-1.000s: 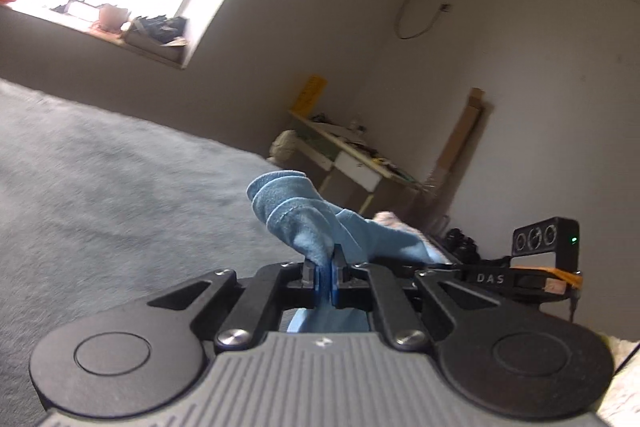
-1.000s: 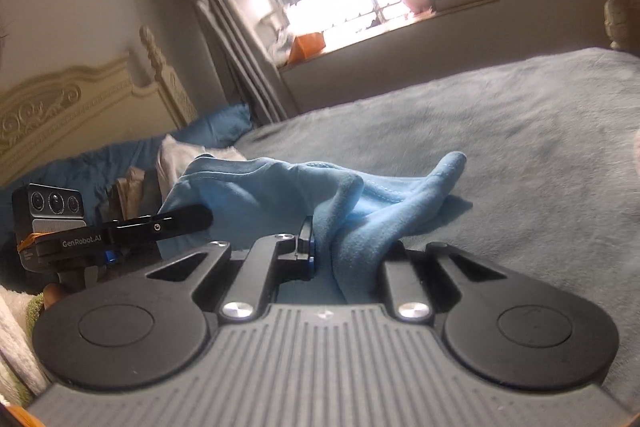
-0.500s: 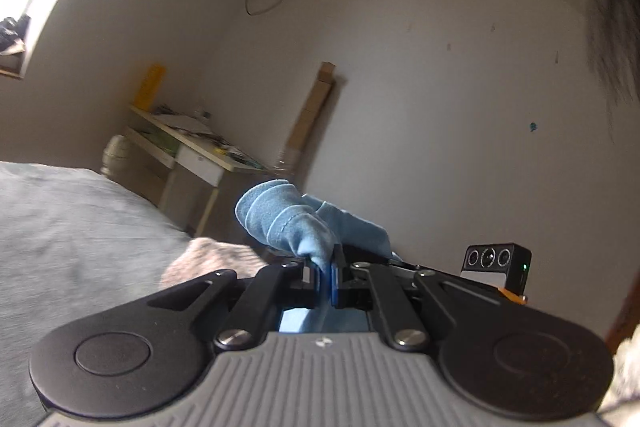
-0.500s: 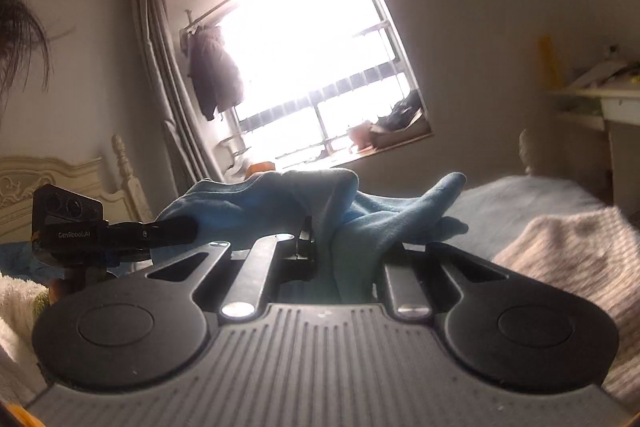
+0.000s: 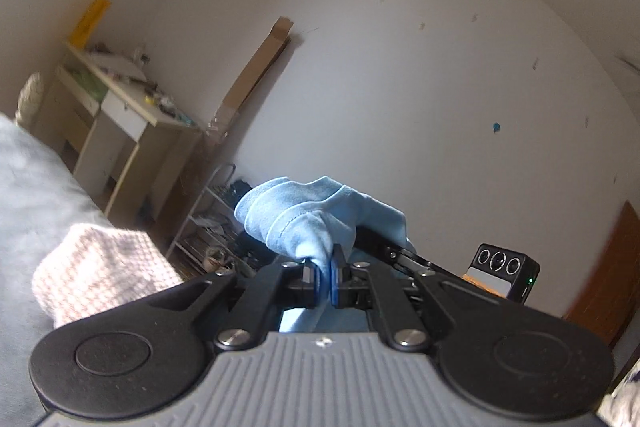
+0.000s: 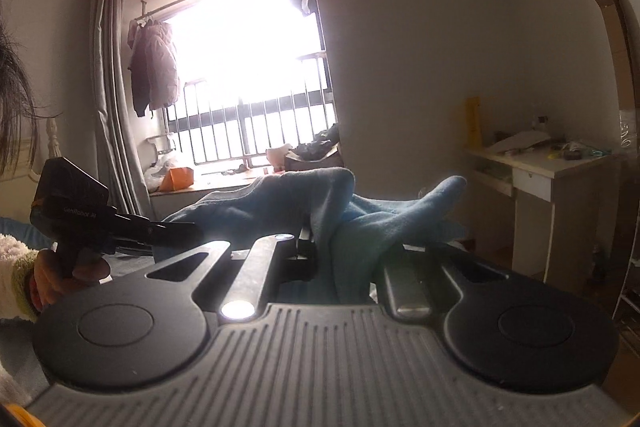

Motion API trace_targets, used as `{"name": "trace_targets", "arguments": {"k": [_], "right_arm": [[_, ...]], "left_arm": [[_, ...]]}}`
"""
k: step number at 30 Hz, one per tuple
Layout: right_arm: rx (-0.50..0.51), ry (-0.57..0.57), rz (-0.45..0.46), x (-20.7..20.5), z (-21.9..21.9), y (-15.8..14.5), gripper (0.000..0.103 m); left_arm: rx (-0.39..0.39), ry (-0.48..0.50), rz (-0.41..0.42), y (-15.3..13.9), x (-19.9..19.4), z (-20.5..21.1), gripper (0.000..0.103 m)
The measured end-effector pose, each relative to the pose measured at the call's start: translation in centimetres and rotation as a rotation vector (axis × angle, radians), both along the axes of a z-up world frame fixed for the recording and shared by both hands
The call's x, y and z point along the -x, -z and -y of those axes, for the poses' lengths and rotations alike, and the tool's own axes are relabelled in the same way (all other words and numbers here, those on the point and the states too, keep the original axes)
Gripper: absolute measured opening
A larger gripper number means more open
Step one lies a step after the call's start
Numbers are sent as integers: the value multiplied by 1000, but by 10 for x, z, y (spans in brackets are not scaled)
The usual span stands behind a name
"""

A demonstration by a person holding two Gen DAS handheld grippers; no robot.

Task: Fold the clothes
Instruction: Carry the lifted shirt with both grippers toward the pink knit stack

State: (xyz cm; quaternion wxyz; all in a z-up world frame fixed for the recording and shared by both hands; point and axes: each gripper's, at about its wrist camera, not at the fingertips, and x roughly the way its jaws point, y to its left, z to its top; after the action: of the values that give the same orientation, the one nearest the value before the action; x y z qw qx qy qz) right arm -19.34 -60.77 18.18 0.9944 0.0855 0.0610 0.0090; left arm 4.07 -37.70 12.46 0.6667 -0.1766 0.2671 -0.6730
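Blue garment [image 5: 320, 223] hangs in the air above the bed [image 5: 36, 187], pinched at two bunched spots: left claw [image 5: 325, 273] clamped tight on a hem fold, right claw [image 6: 340, 251] buried in cloth and apparently gripping it too. Soft, light, fleecy stuff, limp between the claws; it should sag and crumple. Better held at corners or hem than mid-panel.

light blue garment [image 5: 316, 223] bunched and lifted, its folds pinched at both ends.
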Motion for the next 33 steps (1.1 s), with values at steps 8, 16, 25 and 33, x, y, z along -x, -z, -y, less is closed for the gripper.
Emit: {"name": "trace_targets", "arguments": {"k": [8,16,25,33], "right_arm": [[-95,-24,-123,-73,61,60,9],[-112,-96,-222,-162,72,109,9],[-101,-136,-365,-250,71,147,11],[-243,-97,-414,-286,96,170,13]], "left_arm": [[-125,-138,-88,62,-46,40,5],[-211,-338,-62,95,-89,39,5],[-283,-451,-102,131,-117,24,5],[-223,-423,-173,145,-144,21,19]]}}
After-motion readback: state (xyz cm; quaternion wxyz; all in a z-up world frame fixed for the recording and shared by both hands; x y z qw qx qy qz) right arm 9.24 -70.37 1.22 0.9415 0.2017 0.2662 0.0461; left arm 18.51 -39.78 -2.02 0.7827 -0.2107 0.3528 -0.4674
